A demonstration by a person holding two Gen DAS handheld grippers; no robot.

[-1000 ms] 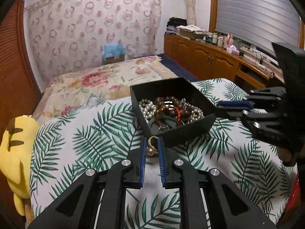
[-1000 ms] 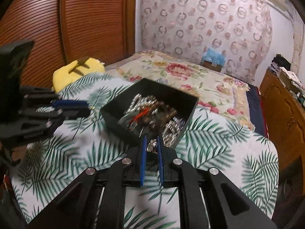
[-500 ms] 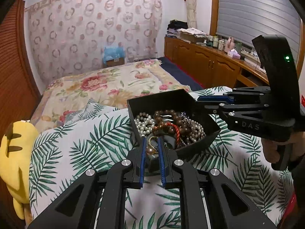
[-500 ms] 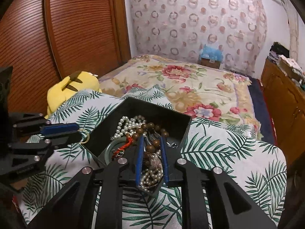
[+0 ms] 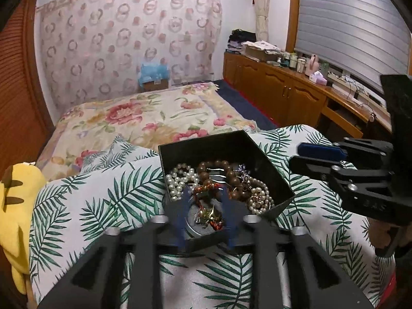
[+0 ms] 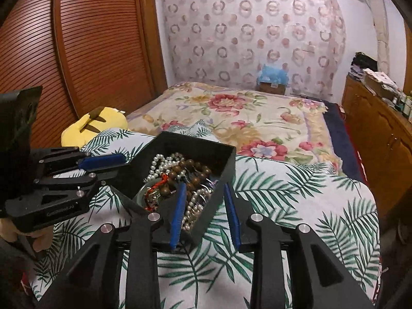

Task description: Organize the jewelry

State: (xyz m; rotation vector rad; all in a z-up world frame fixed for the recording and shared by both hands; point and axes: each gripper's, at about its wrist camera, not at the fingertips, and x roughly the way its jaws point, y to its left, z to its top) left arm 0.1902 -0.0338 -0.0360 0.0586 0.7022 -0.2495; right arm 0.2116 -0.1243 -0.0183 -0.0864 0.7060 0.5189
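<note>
The left gripper (image 5: 204,211) has just been opening and stands spread over the black box (image 5: 273,177), pinching nothing. The right gripper (image 6: 204,207) has just been opening too, spread across the box's near corner. Pearls and brown beads (image 6: 180,170) lie inside the box, which sits on the palm-leaf bed cover (image 5: 103,200).

I saw the box (image 5: 270,170) sitting on the leaf-print cushion (image 5: 103,206), with the bead bracelet (image 5: 219,170) and pearl strands (image 5: 177,177) piled inside it. Behind the cushion lay the bed (image 5: 144,118). The plush toy (image 5: 15,206) sat at the cushion's left, and the cabinets (image 5: 283,90) ran along the right.
</note>
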